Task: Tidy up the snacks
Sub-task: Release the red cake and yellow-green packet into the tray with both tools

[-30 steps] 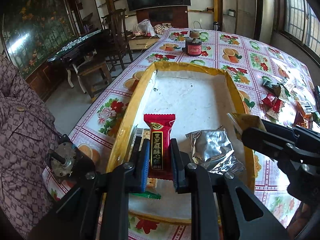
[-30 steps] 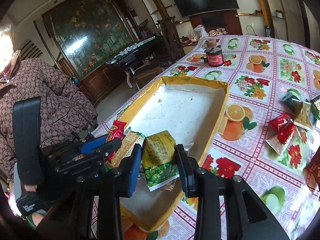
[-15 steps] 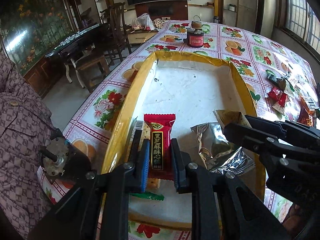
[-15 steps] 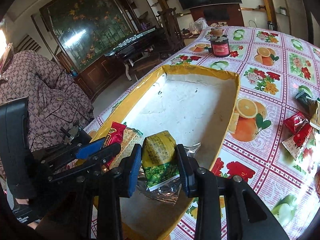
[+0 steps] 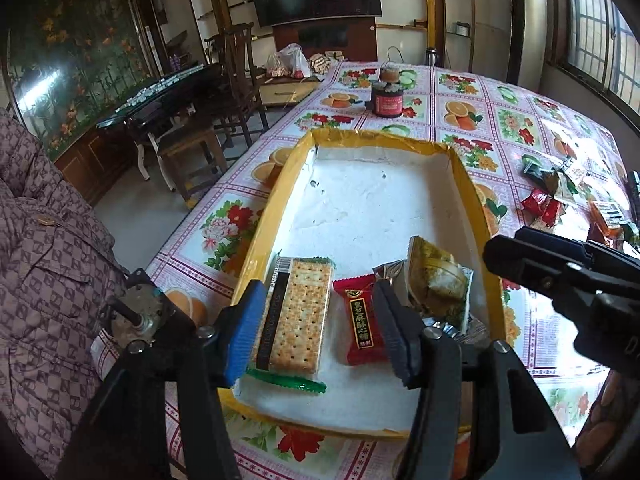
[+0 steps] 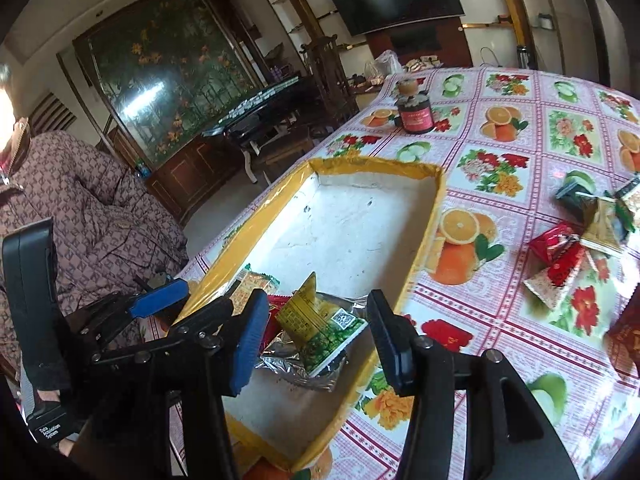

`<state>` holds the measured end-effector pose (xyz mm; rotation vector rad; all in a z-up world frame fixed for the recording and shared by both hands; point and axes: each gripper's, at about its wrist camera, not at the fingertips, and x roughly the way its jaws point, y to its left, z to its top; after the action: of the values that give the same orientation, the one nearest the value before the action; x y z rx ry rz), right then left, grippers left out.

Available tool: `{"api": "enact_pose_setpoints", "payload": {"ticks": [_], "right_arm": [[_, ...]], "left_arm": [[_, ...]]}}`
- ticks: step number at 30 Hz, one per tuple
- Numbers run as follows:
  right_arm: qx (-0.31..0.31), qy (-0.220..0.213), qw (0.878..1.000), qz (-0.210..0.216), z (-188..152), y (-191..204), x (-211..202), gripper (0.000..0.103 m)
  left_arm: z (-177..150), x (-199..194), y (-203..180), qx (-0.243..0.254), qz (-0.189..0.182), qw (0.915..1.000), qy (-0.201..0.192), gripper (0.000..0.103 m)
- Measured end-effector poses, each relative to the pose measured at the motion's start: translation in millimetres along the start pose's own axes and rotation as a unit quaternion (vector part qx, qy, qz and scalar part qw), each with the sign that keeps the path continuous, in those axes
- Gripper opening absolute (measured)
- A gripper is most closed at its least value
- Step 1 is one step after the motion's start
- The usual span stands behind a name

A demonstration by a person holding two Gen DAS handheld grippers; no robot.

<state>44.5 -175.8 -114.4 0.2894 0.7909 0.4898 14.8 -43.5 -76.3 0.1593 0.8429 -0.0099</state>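
Observation:
A yellow-rimmed tray (image 5: 474, 200) with a white floor lies on the flowered tablecloth. At its near end lie a cracker packet (image 5: 294, 316), a red snack bar (image 5: 362, 324), a yellow-green packet (image 5: 436, 284) and a crumpled silver packet (image 6: 296, 360). My left gripper (image 5: 318, 332) hangs over the cracker packet and the red bar; its jaws are opening and the pads press on neither. My right gripper (image 6: 318, 342) is opening too. The yellow-green packet (image 6: 320, 320) lies loose between its pads on the silver packet.
Several loose snack packets (image 6: 576, 248) lie on the tablecloth right of the tray. A dark red jar (image 6: 414, 114) stands beyond the tray's far end. A person in a patterned jacket (image 5: 44, 264) sits at the left. Chairs and a dark table stand off the table's left edge.
Both grippers went from shut to open. The left let go of the red bar, which now lies beside the cracker packet. The right released the yellow-green packet onto the silver one.

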Motion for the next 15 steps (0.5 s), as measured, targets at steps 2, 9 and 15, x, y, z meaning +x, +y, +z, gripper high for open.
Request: {"api": "enact_pose_setpoints", "payload": {"ticks": [2, 9, 15], "right_arm": [[0.001, -0.010, 1.000, -0.009, 0, -2, -11, 0.053], [-0.001, -0.042, 0.997, -0.057, -4, -14, -50, 0.057], [-0.004, -0.055, 0.992, -0.113, -11, -25, -75, 0.061]], "left_arm": [[1, -10, -2, 0.001, -0.002, 0.9999, -0.010, 0.060], [6, -48, -16, 0.010, 0.002, 0.9985, -0.053, 0.070], [7, -73, -31, 0.019, 0.001, 0.9965, -0.081, 0.078]]}}
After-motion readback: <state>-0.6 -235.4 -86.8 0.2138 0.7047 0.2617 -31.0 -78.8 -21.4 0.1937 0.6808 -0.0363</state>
